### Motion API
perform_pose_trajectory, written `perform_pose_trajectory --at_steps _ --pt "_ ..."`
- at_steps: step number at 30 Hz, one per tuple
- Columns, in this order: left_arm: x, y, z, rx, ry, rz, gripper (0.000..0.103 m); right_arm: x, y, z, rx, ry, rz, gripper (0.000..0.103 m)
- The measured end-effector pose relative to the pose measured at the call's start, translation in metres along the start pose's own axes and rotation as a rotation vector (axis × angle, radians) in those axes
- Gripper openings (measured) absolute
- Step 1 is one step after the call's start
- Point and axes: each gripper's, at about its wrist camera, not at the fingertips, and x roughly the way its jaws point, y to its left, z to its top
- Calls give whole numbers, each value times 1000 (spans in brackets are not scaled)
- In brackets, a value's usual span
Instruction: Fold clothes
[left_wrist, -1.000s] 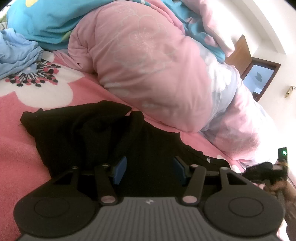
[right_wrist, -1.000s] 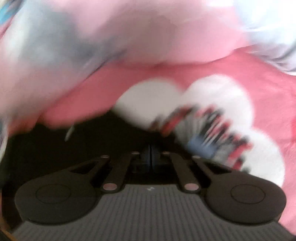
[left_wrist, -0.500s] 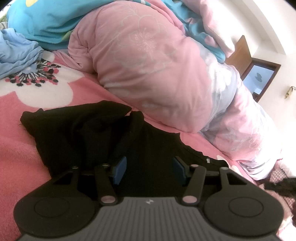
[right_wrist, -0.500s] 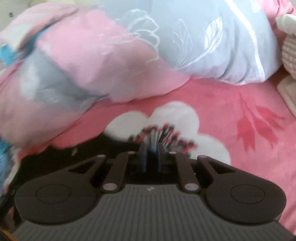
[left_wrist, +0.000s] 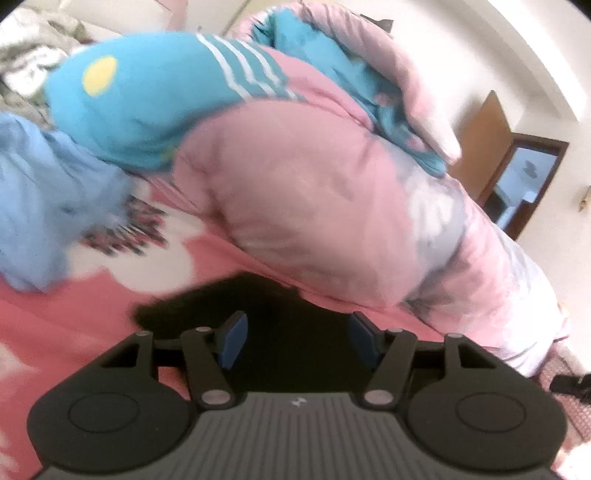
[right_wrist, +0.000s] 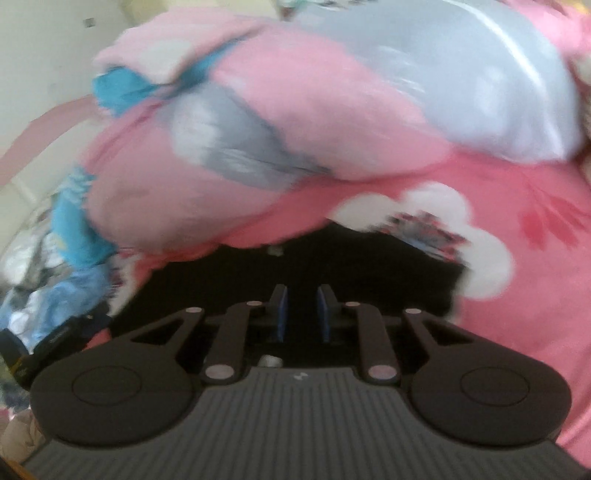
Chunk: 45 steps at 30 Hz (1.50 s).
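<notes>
Left wrist view: left gripper (left_wrist: 293, 341) opening wider, lifted off black garment (left_wrist: 295, 314). Right gripper (right_wrist: 301, 314) opening, garment released. 1 fold apparently finished.

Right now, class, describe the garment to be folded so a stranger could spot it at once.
Start at the pink flowered bed sheet. In front of the bulky pink duvet lies a flat black garment. It is the only black cloth; the crumpled blue cloth sits further left.

Pink flower-print bed sheet (left_wrist: 55, 332) carries black garment (left_wrist: 295, 314) near, bulky pink quilt (left_wrist: 314, 206) far, light-blue cloth (left_wrist: 48, 206) left.
</notes>
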Motion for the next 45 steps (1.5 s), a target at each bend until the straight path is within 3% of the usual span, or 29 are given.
perform_pose_trajectory --at_steps 7,12,16,22,26,28,31,32,35,38,45 --pt "7 56 4 -24 28 93 63 60 108 16 -186 94 176 18" --pt "26 61 0 -5 58 97 58 132 195 14 -364 190 244 25" --pt "30 58 -5 5 47 99 55 196 244 9 -431 252 270 27" --pt "31 62 -5 -28 46 103 43 282 288 1 -487 324 184 32" --pt "33 63 -5 -34 54 109 24 317 301 -1 -519 353 99 52" --pt "33 64 -5 -40 57 109 17 328 304 -4 -532 366 74 52" --pt "32 62 -4 -32 52 103 9 336 303 -12 -559 384 40 41" --pt "31 60 -4 -23 47 100 6 338 301 -15 -566 385 28 28" --pt "26 51 -4 12 26 81 3 333 298 -17 -569 358 30 5" --pt "20 38 -3 68 -9 48 2 320 295 -12 -538 314 72 3" --pt "5 1 -16 247 -59 -47 2 257 260 11 -371 168 261 2"
